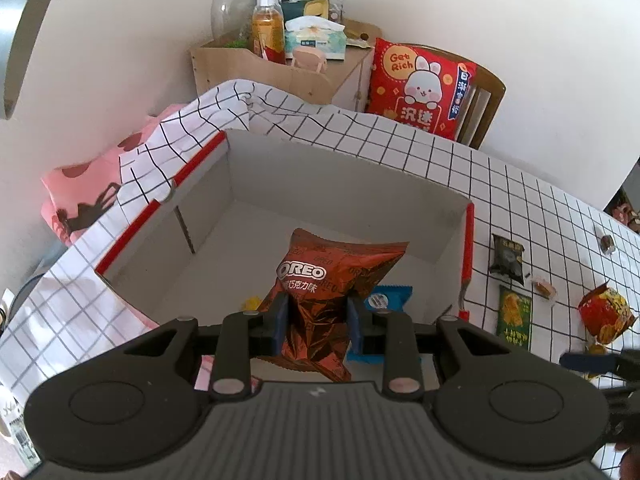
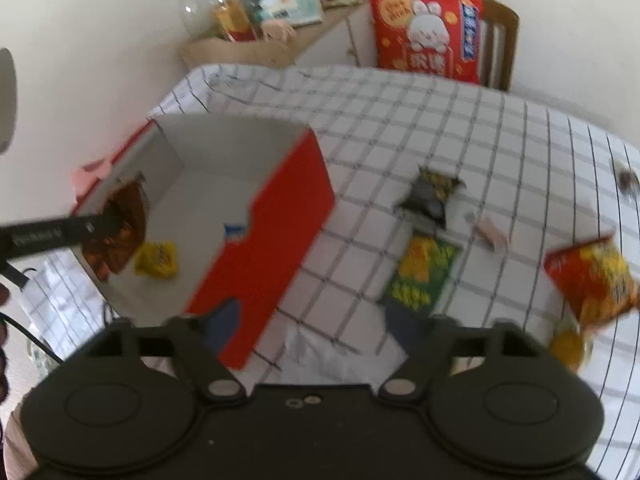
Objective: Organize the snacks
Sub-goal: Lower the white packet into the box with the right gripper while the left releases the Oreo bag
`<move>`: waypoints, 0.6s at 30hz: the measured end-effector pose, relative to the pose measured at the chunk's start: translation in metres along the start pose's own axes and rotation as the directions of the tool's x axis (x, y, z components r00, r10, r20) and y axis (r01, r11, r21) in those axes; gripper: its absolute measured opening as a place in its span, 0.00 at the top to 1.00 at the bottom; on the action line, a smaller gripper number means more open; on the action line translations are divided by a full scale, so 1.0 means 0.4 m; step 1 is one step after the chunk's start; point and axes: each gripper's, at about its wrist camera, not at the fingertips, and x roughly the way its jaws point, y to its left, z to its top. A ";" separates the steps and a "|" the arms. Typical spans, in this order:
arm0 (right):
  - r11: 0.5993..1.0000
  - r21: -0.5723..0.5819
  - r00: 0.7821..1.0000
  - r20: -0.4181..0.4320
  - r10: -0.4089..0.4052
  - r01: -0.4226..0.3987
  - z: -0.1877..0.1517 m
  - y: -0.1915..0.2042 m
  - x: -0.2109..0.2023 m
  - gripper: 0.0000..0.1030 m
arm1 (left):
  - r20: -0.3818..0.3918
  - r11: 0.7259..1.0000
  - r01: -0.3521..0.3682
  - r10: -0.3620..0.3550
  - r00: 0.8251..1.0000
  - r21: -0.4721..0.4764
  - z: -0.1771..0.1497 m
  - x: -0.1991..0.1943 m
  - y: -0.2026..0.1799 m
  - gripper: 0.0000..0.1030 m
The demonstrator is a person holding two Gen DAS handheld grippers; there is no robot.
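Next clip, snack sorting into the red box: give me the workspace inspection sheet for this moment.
Surface: checked tablecloth.
Job's things: Oreo bag over the red box; blue packet and yellow packet inside; green packet, black packet, red-orange bag outside.
Clutter: small wrapped sweets.
Grippers: left gripper shut on the Oreo bag; right gripper open, empty.
Cables: dark cable.
Surroundings: red cushion on a chair, cluttered shelf.

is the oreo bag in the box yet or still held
Held: the left gripper is shut on the Oreo bag, which hangs inside the open red box, above its floor.
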 end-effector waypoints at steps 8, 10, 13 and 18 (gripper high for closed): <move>0.921 0.383 0.998 -0.031 -0.062 0.069 -0.113 -0.108 -0.022 0.24 | -0.010 1.000 0.022 -0.022 1.000 0.009 -0.013 0.005 -0.022 0.72; 0.895 0.440 0.998 -0.042 -0.053 0.066 -0.126 -0.124 -0.014 0.29 | -0.011 1.000 0.024 -0.024 1.000 0.010 -0.014 0.005 -0.025 0.72; 0.848 0.527 0.999 -0.031 -0.043 0.053 -0.127 -0.140 0.002 0.30 | -0.013 1.000 0.026 -0.025 1.000 0.014 -0.014 0.007 -0.028 0.72; 0.784 0.618 0.998 -0.050 -0.037 0.060 -0.112 -0.154 0.053 0.37 | -0.015 1.000 0.026 -0.026 1.000 0.008 -0.012 0.009 -0.025 0.72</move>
